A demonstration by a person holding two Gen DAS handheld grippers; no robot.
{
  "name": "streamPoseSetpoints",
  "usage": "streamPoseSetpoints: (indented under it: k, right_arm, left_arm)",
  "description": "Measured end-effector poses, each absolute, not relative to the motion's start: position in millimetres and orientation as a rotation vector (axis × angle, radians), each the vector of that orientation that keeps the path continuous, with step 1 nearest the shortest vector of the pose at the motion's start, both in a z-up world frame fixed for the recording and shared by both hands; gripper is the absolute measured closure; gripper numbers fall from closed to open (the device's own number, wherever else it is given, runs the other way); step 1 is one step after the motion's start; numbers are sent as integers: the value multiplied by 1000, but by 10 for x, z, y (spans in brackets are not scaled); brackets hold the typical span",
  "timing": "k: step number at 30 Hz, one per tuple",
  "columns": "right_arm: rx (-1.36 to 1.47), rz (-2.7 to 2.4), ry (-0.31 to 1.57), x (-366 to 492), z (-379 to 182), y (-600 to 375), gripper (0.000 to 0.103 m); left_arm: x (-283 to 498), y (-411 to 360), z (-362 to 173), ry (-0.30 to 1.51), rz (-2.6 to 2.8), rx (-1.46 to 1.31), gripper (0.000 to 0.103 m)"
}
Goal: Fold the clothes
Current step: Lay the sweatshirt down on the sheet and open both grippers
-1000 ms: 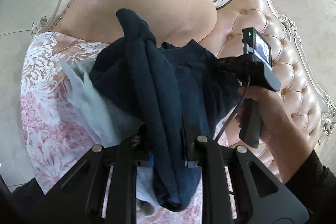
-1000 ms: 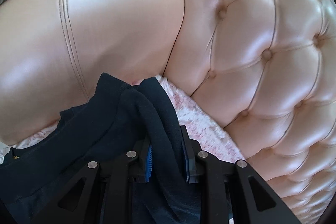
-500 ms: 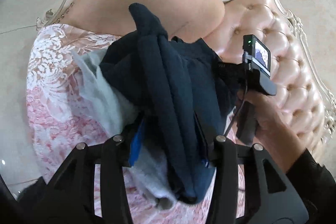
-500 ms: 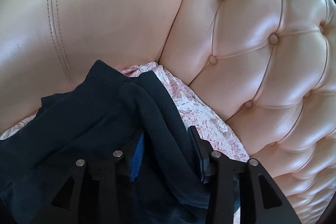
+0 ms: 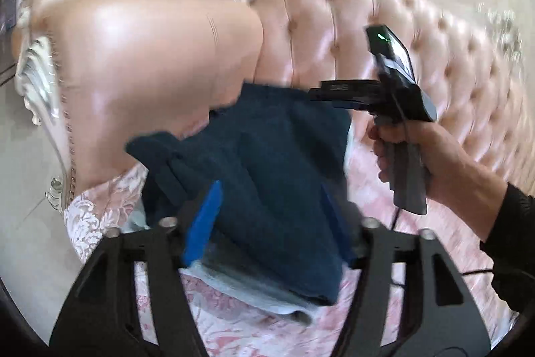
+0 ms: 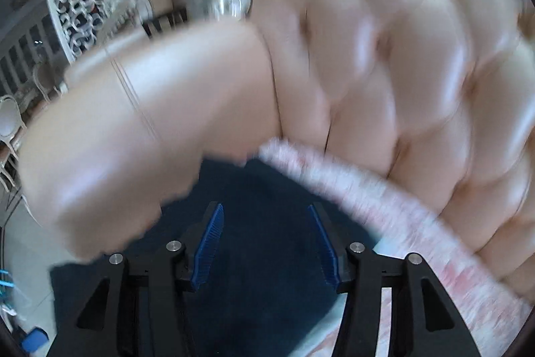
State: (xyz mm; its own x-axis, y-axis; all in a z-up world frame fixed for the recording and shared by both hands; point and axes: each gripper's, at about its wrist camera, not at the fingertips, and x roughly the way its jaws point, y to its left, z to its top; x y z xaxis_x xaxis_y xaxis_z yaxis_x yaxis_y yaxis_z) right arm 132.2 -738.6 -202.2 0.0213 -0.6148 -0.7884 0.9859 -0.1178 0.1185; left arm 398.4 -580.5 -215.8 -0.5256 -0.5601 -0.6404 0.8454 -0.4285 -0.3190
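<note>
I see the folded dark navy knit garment (image 5: pixel 277 176) lying on the pink-and-white lace seat cover (image 5: pixel 97 216), tight to the glossy pink leather armrest (image 5: pixel 150 66) at left. Left gripper (image 5: pixel 267 223) opening, cloth between pads, no squeeze. Right gripper (image 6: pixel 267 243) opening above the navy cloth, gripping nothing. Both views blurred.

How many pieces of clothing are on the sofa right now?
2 visible: a dark navy garment folded on the pink patterned seat cover, and a pale grey garment beneath it, only its edge peeking out. More may be hidden underneath.
</note>
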Motion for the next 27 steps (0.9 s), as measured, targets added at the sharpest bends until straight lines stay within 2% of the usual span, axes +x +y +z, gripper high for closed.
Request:
streamPoseSetpoints:
  k: [4, 6, 8, 13, 16, 18, 22, 27]
  right_arm:
    - [882, -1547, 630, 1361, -2451, -7389, 45]
    - [863, -1561, 628, 1410, -2364, -7297, 38]
    - [853, -1579, 635, 1460, -2254, -7197, 38]
    - [804, -1677, 407, 1541, -1505, -6090, 37]
    - [716, -1757, 353, 1667, -1150, -5254, 24]
    - [655, -1816, 321, 1767, -946, -4668, 23]
    - [604, -1863, 274, 2062, -751, -3712, 22]
    - [545, -1860, 323, 2469, -706, -3015, 22]
  left_arm:
    - [3942, -5803, -2333, 780, -2025, 662, 29]
    - [3875, -5793, -2377, 755, -2034, 716, 12]
    - [3807, -5786, -2394, 732, -2026, 777, 8]
    - [3915, -5517, -2042, 661, -2027, 736, 3]
    - [4085, -5193, -1677, 600, -2049, 672, 1]
    - [4226, -4909, -1408, 542, -2056, 622, 1]
    - [4527, -4317, -860, 439, -2068, 512, 1]
    - [4700, -3870, -582, 379, -2076, 484, 1]
